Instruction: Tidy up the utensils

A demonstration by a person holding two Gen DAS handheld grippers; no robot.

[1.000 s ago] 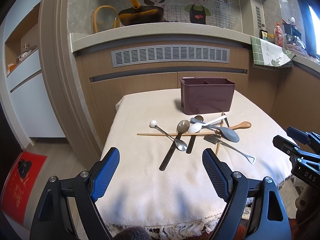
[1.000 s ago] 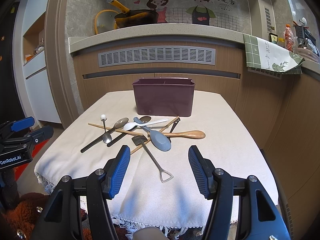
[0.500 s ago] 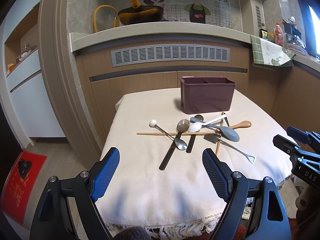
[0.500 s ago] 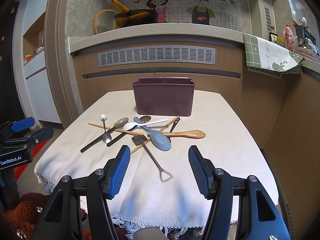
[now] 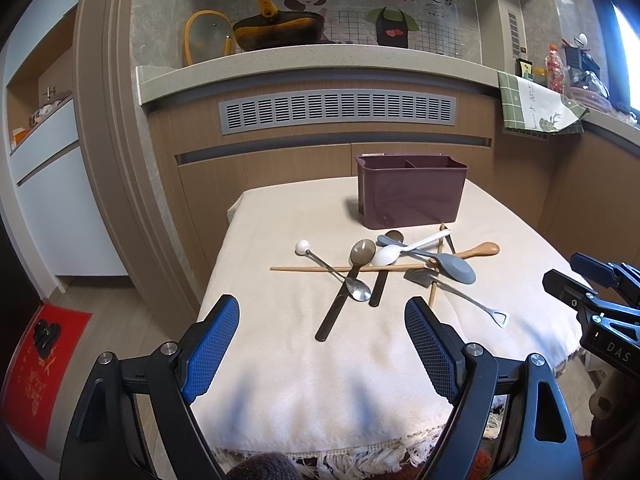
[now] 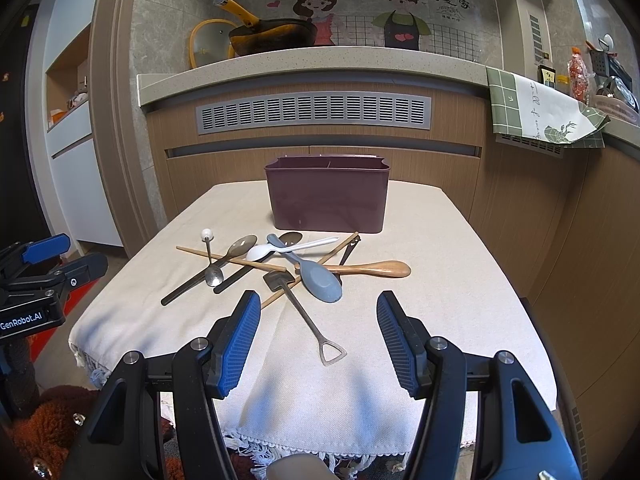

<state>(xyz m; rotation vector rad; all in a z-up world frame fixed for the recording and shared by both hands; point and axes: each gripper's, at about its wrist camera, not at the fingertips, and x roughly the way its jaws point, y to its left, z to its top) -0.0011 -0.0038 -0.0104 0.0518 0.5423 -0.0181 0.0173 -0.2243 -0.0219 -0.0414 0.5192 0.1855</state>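
Nothing has changed over the last second: the table [image 6: 460, 248], the maroon holder [image 6: 326, 198] at its far side and the pile of utensils in front of it lie exactly as before, and both grippers hover at the near edge in the same pose, so the task has not begun and every utensil is still outside the holder. The left gripper [image 5: 322, 346] has its fingers spread wide and holds nothing; the right gripper [image 6: 316, 342] is likewise wide and empty. The left wrist view shows the holder's inner divider and two compartments from above its rim, which the right wrist view barely reveals. The right wrist view shows the wooden spoon [image 6: 372, 269] along its full length, the grey spoon [image 6: 320, 278] and the shovel-handled spoon [image 6: 310, 322] lying nearest its fingers. A judgement: the shovel-handled spoon is the easiest first pick for the right gripper.
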